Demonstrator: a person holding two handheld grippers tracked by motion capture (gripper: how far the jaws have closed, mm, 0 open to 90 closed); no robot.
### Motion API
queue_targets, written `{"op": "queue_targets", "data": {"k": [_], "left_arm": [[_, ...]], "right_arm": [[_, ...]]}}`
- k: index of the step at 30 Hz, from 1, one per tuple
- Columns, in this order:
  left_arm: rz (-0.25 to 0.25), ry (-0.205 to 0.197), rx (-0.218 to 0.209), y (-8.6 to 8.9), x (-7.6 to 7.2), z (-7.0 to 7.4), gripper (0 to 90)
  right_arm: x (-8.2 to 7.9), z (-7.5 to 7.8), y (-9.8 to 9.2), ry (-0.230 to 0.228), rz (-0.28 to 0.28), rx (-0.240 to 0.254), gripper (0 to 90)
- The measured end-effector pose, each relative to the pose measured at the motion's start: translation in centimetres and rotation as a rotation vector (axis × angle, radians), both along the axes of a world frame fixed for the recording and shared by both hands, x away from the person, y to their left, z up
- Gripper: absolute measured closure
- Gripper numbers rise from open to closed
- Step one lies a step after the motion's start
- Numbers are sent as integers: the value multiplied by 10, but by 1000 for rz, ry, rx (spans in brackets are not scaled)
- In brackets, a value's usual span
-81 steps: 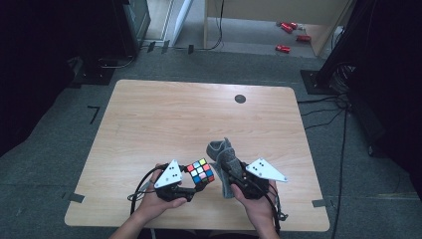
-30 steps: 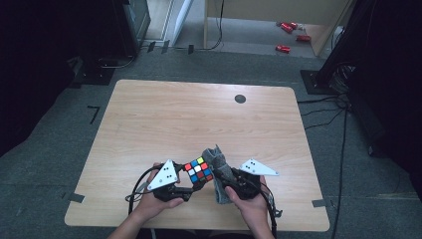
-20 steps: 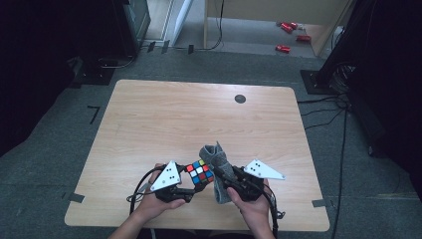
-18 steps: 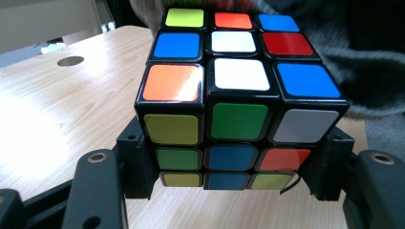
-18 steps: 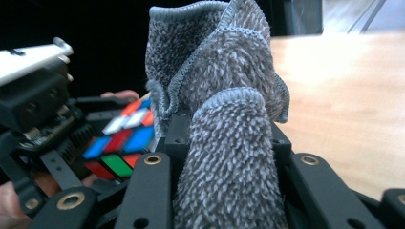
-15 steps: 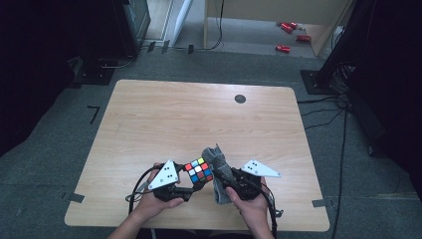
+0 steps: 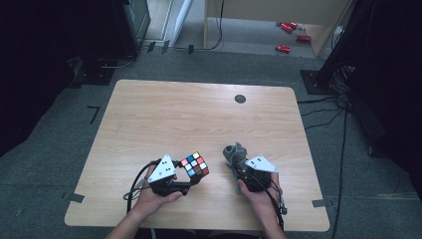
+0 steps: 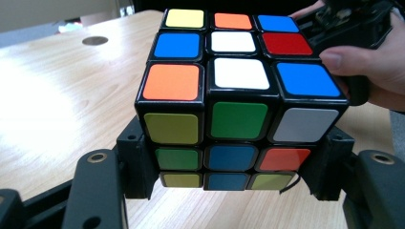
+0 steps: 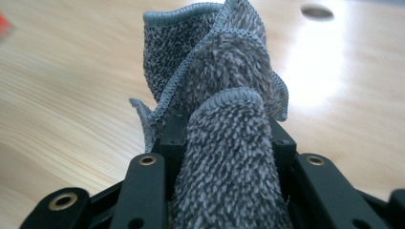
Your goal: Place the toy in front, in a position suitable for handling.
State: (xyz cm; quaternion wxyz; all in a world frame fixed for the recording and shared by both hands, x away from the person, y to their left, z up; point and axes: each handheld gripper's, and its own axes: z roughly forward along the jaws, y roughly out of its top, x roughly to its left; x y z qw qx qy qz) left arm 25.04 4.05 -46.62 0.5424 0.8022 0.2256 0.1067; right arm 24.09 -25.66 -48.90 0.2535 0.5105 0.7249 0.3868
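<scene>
Your left gripper [image 7: 191,180] sits low at the near-left of the light wooden worktop [image 7: 164,114], jaws pointing fwd and a bit to the right, clenched on the multicoloured plastic puzzle cube [image 7: 195,165]. Left gripper view: the cube [image 8: 236,95] is pinched by its lower layer betw. the two black jaws, raised off the worktop [image 8: 52,95], top face w/ yellow, orange, blue, white and red tiles tilted toward the camera. Your left hand [image 7: 152,196] wraps the gripper body from below, forearm coming in from the near edge.

Your right gripper [image 7: 236,162] is near the cube but clear of it, at the near-right, pointing fwd. Its jaws have just been opening, yet the grey fluffy microfibre cloth [image 7: 235,153] is still wedged betw. them. Right gripper view: the cloth [image 9: 224,95] bunches up betw. the jaws and stands folded above them, pads touching its sides. Your right hand [image 7: 259,191] grips the body from behind, wrist about level w/ the worktop [image 9: 71,71].

A small dark round hole [image 7: 240,98] lies far across the worktop.
</scene>
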Motion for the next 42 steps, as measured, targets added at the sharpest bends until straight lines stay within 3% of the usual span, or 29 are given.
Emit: {"op": "queue_targets", "data": {"k": [1,3,7,8,11,12,13,14,19,30,36,42], "left_arm": [[2,8,6,0,1,-1,346],[17,25,20,-1,3,-3,346],[35,38,27,0,5,-4,345],[40,42,28,0,5,-4,345],[53,47,27,1,6,-3,345],[57,49,23,2,6,-3,345],[61,50,21,2,6,-3,345],[69,53,18,3,7,-2,345],[81,63,1,5,8,0,345],[75,72,-25,3,6,2,345],[68,74,-39,0,6,5,345],[55,85,-50,-5,4,7,345]], "right_arm": [[0,0,0,0,0,0,603],[5,-9,-2,43,16,-6,550],[8,-15,-3,59,27,-8,460],[8,-14,-5,47,24,3,390],[6,-10,-5,18,21,21,352],[3,-5,-5,-21,21,45,325],[3,-5,-5,-21,21,45,325],[0,1,-4,-57,28,66,306],[-7,9,5,-108,79,116,292],[-19,11,42,-120,236,160,266],[-26,6,57,-129,301,149,256],[-31,5,66,-149,325,148,219]]}}
